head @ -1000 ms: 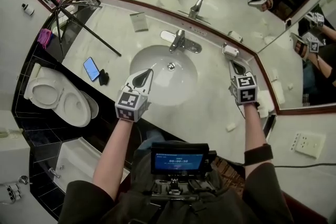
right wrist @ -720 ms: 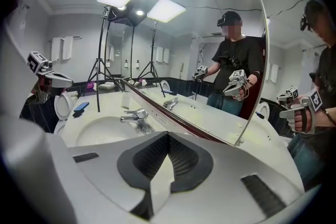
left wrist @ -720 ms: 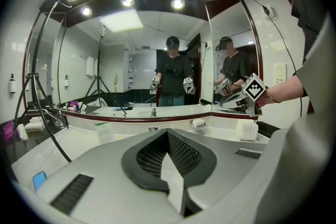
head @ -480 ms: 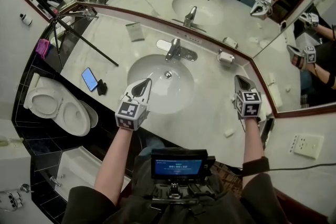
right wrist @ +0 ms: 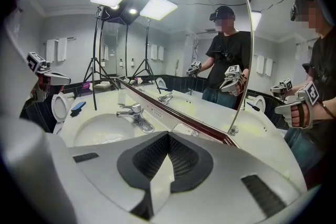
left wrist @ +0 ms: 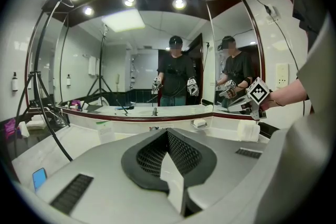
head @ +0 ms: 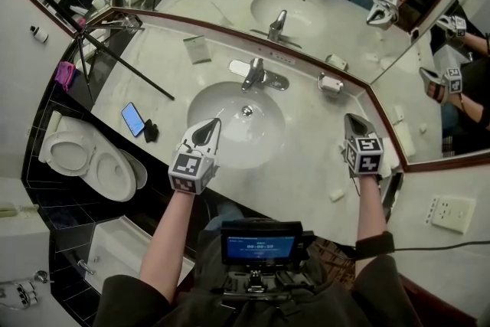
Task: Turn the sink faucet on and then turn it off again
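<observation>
The chrome faucet (head: pixel 256 74) stands behind the round white sink (head: pixel 200 99), its lever pointing left; I see no water running. My left gripper (head: pixel 213 125) hovers over the basin's front left rim, shut and holding nothing, well short of the faucet. My right gripper (head: pixel 352 121) is over the counter to the right of the sink, also shut and empty. In the right gripper view the faucet (right wrist: pixel 134 113) and sink (right wrist: pixel 100 131) lie ahead to the left of the closed jaws (right wrist: pixel 168 141). The left gripper view shows its closed jaws (left wrist: pixel 168 139) facing the mirror; they hide the faucet.
A soap dish (head: pixel 331 83) sits right of the faucet by the mirror. A blue phone (head: pixel 132 119) and a small black item (head: pixel 151 132) lie left of the sink. A tripod leg (head: pixel 126 57) crosses the left counter. A toilet (head: pixel 84 153) stands below left.
My right gripper has drawn back from beside the soap dish toward the counter's front right and rolled a little. The left gripper has stayed over the basin's rim.
</observation>
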`<state>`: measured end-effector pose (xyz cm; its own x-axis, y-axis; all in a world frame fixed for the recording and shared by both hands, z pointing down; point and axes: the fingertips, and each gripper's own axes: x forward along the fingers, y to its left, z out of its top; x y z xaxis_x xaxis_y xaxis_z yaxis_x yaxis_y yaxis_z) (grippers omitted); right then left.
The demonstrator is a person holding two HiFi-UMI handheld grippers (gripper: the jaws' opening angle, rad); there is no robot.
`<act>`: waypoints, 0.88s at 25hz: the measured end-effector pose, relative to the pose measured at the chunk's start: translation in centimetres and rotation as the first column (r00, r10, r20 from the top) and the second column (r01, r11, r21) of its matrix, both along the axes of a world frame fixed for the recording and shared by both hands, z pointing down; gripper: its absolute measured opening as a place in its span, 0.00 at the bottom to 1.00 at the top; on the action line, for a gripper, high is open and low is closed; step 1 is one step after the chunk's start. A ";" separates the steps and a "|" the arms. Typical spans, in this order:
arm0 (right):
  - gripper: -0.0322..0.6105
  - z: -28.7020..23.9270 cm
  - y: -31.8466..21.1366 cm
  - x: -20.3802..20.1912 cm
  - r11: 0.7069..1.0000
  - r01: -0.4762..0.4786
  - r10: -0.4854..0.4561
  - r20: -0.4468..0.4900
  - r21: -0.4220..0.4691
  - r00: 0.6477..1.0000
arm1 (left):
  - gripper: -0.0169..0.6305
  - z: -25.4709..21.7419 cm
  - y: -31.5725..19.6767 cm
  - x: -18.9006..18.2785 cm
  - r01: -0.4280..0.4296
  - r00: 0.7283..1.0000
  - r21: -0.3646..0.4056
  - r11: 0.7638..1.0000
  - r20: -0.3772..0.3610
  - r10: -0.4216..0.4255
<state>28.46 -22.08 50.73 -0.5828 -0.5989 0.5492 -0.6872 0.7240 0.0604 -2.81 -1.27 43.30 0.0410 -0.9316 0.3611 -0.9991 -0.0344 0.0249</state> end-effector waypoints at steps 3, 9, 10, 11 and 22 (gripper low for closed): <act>0.08 0.2 0.1 0.0 1.000 -0.004 0.004 0.013 -0.009 1.000 | 0.03 0.0 0.2 -0.1 0.002 1.000 -0.005 1.000 0.008 -0.002; 0.08 0.2 1.1 -1.7 0.999 -0.024 0.026 0.052 -0.027 0.998 | 0.03 -0.2 0.7 -1.1 -0.064 0.997 -0.028 0.998 0.040 0.066; 0.08 0.3 1.6 -2.3 0.999 -0.036 0.038 0.058 -0.031 0.998 | 0.03 -0.2 0.8 -1.7 -0.085 0.995 -0.025 0.996 0.054 0.086; 0.08 0.4 2.2 -2.8 0.998 -0.049 0.052 0.061 -0.036 0.997 | 0.03 -0.3 0.8 -2.3 -0.103 0.993 -0.019 0.995 0.061 0.104; 0.08 -0.1 8.8 -8.9 0.955 -0.293 0.295 0.082 -0.032 0.952 | 0.03 -0.1 -0.5 -11.5 -0.333 0.942 0.026 0.943 0.037 0.332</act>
<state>19.61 -13.28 50.68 -0.4274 -0.7407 0.5183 -0.8719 0.4893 -0.0196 -14.31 -1.75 43.20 0.3394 -0.8776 0.3384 -0.9309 -0.3651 -0.0132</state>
